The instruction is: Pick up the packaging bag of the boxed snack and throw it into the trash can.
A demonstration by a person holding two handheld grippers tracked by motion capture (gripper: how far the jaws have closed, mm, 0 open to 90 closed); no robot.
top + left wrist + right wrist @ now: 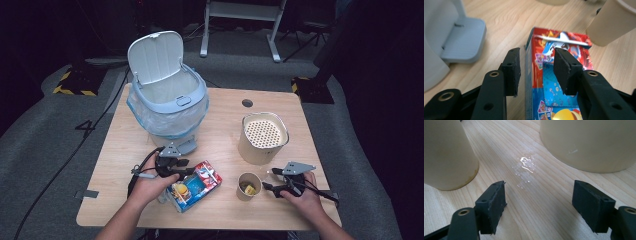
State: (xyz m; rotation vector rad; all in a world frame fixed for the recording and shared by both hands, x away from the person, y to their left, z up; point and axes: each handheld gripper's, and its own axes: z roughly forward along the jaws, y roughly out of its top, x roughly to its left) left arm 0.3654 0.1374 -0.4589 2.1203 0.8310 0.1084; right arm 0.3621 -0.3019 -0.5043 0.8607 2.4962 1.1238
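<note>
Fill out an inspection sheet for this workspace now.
Surface: wooden table; small wet patch between the cups.
Job's things: red and blue carton lying flat.
Clutter: lined bin, lid up; large beige cup; small cup with yellow bits.
Grippers: left gripper open, straddling the carton's edge; right gripper open over bare wood.
Cables: black cable on floor.
Surroundings: grey carpet, white stand.
</note>
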